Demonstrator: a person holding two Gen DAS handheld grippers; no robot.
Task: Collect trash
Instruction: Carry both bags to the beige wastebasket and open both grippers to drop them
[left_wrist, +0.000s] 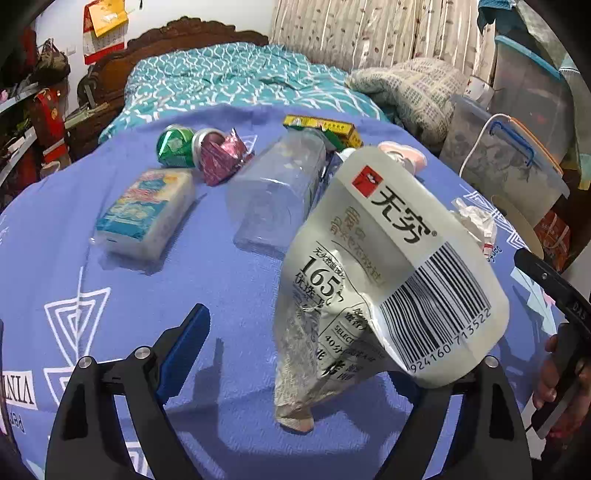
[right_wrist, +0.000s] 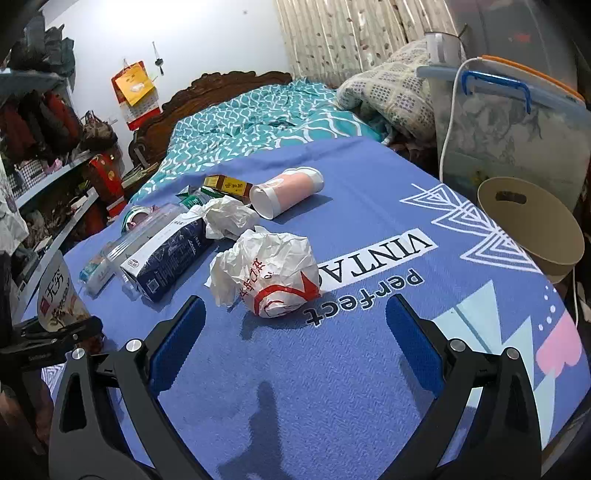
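Observation:
My left gripper (left_wrist: 295, 350) stands open with a grey-white snack bag (left_wrist: 376, 280) resting against its right finger, above the blue cloth (left_wrist: 110, 302); whether the bag is gripped is unclear. The bag also shows at the left edge of the right wrist view (right_wrist: 55, 295). My right gripper (right_wrist: 295, 332) is open and empty, just short of a crumpled white-and-red paper wrapper (right_wrist: 269, 273). Beyond lie a clear plastic bottle (left_wrist: 277, 195), a tissue pack (left_wrist: 147, 214), a green can (left_wrist: 175, 146), a red wrapper (left_wrist: 223, 155), a yellow box (left_wrist: 325, 129), a dark blue carton (right_wrist: 170, 254), crumpled tissue (right_wrist: 229, 216) and a pink paper cup (right_wrist: 288, 194).
A beige waste bin (right_wrist: 532, 229) stands off the cloth's right edge beside plastic storage boxes (right_wrist: 509, 125) and a white cable. A teal bedspread (right_wrist: 258, 114) and wooden headboard lie behind. Cluttered shelves (right_wrist: 44, 147) line the left side.

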